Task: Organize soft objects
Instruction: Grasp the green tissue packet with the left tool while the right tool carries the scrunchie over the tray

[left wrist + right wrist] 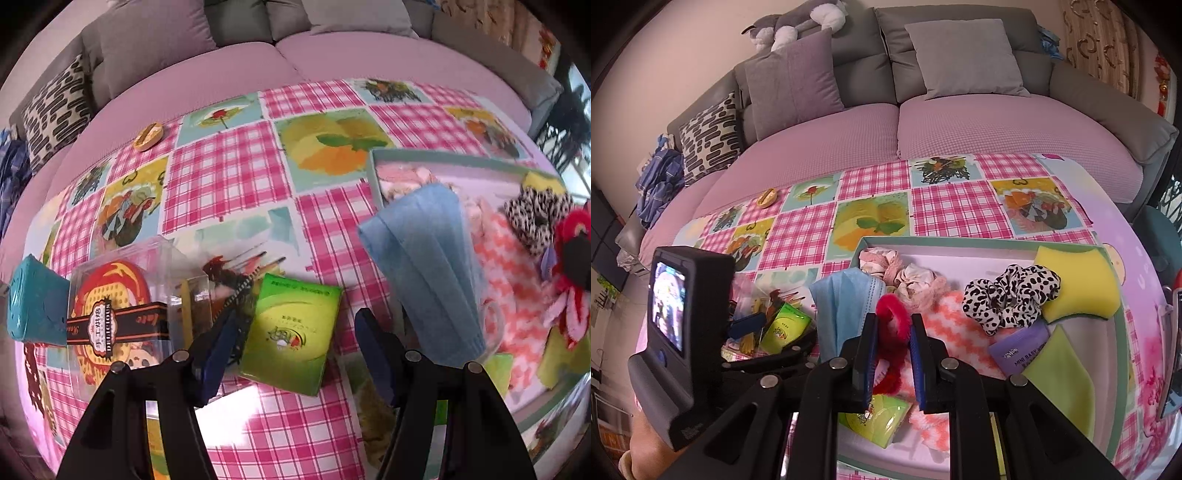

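Nearest the lens in the right wrist view, the right hand-held gripper [893, 332] has its blue-padded fingers drawn close and pinching a fuzzy red loop of chenille [895, 320], which hangs over the shallow green-rimmed cardboard tray [960, 242] on the right side of the table [945, 206] with its pink checked cloth. In that tray lie a black-and-white spotted fabric scrunchie [1010, 299] and a yellow sponge [1078, 284] to the far right, a pale pink scrunchie [905, 275] at the far left corner, a coral zigzag knitted cloth [960, 325] in the middle, a purple pack of baby wipes [1021, 349] and a lime green cloth [1063, 376] to the near right. A blue pleated face mask [842, 306] drapes over the tray's left edge, partly outside it.

The left hand-held gripper [295, 325] hovers with its fingers spread, one on each side of a green tissue packet [291, 332] that lies flat on the table left of the tray; the pads do not press it. Further left stand a clear plastic box with a red-and-yellow printed insert [118, 306] and a teal box [35, 302]. A small orange oval item [149, 136] lies at the table's far left edge, and a sofa with grey cushions [960, 55] runs behind.
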The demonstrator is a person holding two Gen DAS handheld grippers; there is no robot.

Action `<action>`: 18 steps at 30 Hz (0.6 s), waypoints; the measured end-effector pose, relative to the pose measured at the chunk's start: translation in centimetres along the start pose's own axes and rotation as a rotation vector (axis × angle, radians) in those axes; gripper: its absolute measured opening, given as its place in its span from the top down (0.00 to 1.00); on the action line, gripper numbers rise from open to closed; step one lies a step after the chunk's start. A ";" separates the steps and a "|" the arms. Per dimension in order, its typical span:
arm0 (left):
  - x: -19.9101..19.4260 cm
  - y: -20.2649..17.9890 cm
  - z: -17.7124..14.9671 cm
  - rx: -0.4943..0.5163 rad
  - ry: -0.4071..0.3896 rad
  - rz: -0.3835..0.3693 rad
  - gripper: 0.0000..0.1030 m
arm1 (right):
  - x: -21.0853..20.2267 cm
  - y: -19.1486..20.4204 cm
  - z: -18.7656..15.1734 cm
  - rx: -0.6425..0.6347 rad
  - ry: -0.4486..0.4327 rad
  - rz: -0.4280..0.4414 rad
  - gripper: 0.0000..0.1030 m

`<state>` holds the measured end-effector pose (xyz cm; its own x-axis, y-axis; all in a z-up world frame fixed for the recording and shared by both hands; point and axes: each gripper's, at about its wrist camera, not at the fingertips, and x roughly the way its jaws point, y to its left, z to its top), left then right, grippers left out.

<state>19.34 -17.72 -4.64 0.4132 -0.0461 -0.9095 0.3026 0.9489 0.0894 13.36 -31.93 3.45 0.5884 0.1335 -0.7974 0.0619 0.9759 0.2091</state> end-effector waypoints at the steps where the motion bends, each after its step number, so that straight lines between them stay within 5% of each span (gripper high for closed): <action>1: 0.0 -0.1 0.0 0.002 0.005 -0.018 0.35 | 0.0 0.0 0.0 -0.001 0.000 0.000 0.83; 8: -0.7 0.2 0.1 -0.029 -0.003 -0.110 0.36 | 0.1 0.2 0.0 -0.006 0.001 0.002 0.83; 13: -0.8 0.8 0.0 -0.004 -0.018 0.038 0.36 | 0.1 0.2 0.0 -0.007 -0.001 0.003 0.83; 18: -0.3 0.8 -0.1 -0.002 0.006 0.007 0.36 | 0.0 0.2 0.0 -0.010 0.000 0.005 0.83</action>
<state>19.38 -16.94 -4.36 0.4103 -0.0378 -0.9112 0.2977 0.9499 0.0947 13.42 -31.70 3.49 0.5891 0.1382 -0.7962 0.0511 0.9769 0.2074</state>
